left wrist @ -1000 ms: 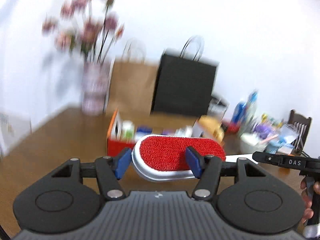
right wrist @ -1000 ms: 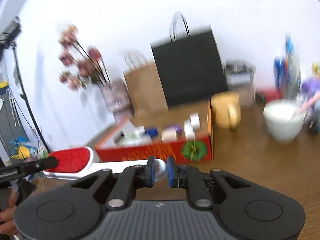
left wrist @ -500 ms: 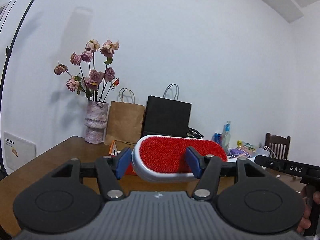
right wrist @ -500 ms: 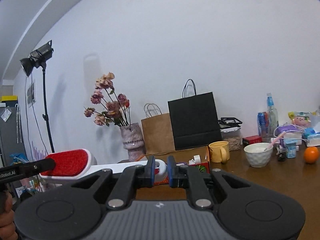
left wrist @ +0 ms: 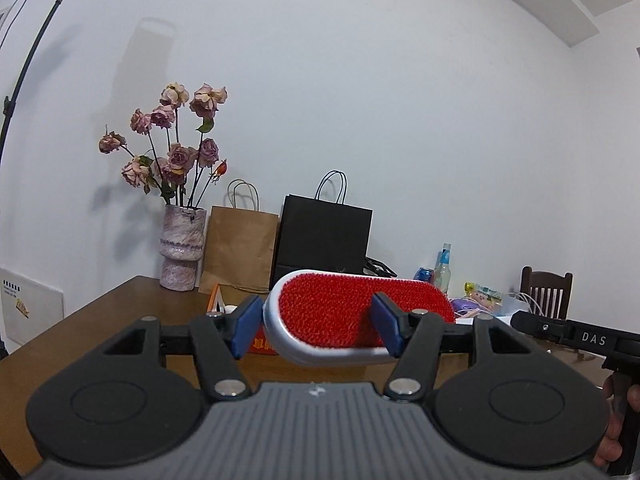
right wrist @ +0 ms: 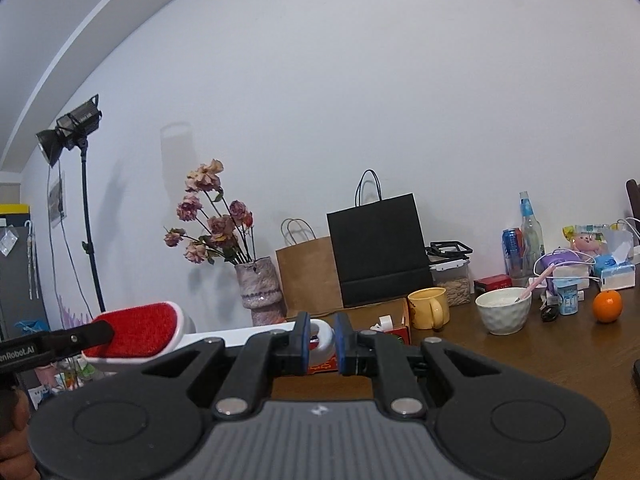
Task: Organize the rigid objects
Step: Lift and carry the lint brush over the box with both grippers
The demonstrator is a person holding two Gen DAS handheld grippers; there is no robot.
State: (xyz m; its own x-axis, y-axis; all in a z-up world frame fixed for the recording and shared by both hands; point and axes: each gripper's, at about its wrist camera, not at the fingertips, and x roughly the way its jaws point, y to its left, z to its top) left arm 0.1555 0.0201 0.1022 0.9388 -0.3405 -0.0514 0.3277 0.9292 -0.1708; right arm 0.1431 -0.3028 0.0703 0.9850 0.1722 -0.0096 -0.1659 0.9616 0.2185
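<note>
Both claws have swung level, the red-bristled white plastic lint brush (left wrist: pixel 356 316) spanning sideways: left claw (left wrist: pixel 316 324) clamps its head, right claw (right wrist: pixel 322 338) pinches its handle

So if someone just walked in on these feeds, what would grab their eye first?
The red-faced lint brush held up above the table: the left gripper clamps its head and the right gripper pinches the end of its white handle. Behind it, dried roses in a vase stand beside a brown paper bag and a black bag against the wall.
</note>
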